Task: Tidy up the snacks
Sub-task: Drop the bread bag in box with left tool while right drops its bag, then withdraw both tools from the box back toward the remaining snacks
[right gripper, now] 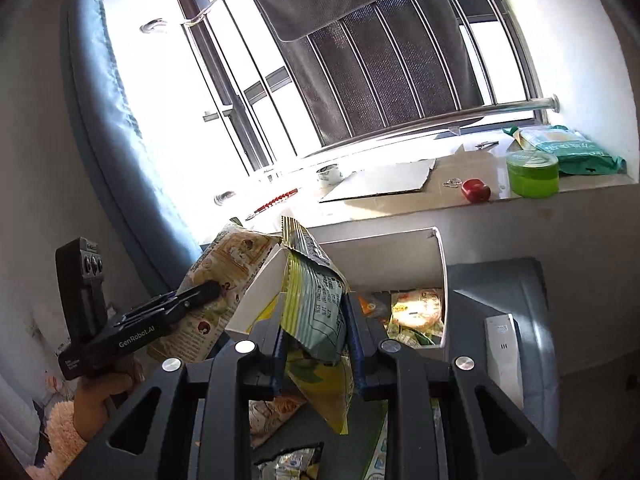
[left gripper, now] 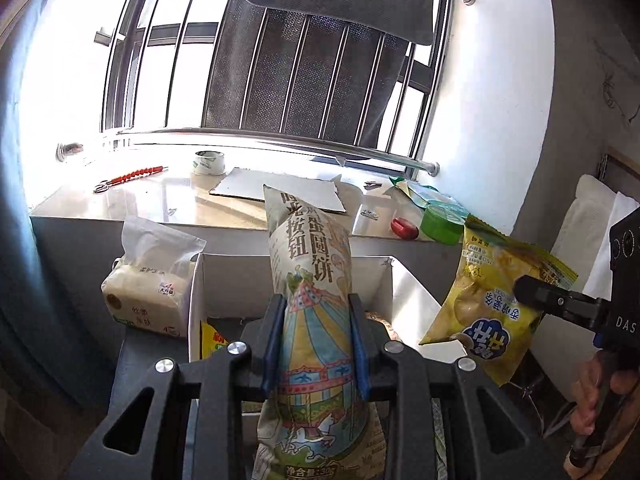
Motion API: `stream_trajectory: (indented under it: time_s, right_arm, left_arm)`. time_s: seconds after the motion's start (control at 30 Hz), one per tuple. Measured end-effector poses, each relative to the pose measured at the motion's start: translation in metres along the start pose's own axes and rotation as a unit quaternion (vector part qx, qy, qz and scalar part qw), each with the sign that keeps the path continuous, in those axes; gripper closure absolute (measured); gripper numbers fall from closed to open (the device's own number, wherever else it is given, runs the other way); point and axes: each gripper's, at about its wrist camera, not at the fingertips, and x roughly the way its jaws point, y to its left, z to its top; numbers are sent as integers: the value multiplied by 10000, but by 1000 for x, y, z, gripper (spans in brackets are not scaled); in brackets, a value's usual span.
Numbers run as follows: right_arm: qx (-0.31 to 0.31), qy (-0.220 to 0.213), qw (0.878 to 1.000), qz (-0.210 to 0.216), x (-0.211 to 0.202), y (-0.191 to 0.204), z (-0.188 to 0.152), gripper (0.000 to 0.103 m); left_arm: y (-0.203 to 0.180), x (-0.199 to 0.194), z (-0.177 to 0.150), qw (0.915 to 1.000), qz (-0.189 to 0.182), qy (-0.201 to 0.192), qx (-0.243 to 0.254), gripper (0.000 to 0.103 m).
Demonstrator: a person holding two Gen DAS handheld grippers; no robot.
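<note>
With 2 snack bags clamped above the white box [left gripper: 384, 276], the tall biscuit bag [left gripper: 310, 280] in the left gripper [left gripper: 316, 344] and the yellow chip bag [right gripper: 316, 308] in the right gripper [right gripper: 316, 344], lowering and release into the box, seemingly part-filled, are called for next.

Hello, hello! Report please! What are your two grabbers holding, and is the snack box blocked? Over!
Left gripper shut on beige biscuit bag. Right gripper shut on yellow chip bag. Both above white box, snacks already inside. Nothing blocking.
</note>
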Motion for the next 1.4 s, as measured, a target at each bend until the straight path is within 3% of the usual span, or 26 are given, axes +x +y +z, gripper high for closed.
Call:
stream_trajectory:
  time_s: [0.17,0.23,0.27,0.3,0.4,0.47,0.63,0.77,1.03,1.4]
  right_arm:
    - [-1,216,9994,-277,49,-12,39,75]
    - [34,482,9978,-461,70,-17,51,75]
    - [112,594,9971,-471,79,-20,55,74]
    - [228,616,9969,-435,84,-24,58,72]
    - [492,527,9968,-332,87,-31,57,0]
    - [480,268,9979,-331,81,-33,53,0]
    - [253,445,9976,-465,81,-31,43,0]
    - [84,307,9982,-500,71,-23,39,0]
    - [-108,147,9995,-259,27,-9,27,0]
    - [-523,-268,9978,-319,-62,10,-50,0]
  left_arm:
    - [6,50,16,9991,132,375,-136,67]
    - [13,61,18,9981,129,458,-402,38]
    - [16,64,19,9972,193,504,-510,3]
    - [18,63,18,9971,186,471,-568,0]
    - [21,56,18,9981,117,409,-447,0]
    - [22,49,18,9982,289,405,-323,0]
    - [27,30,17,9987,143,303,-380,0]
    - [24,18,14,9989,228,305,-282,0]
    - [-2,-28,-8,9993,-83,190,299,0]
    - [-43,-112,-75,9963,-408,-68,757,0]
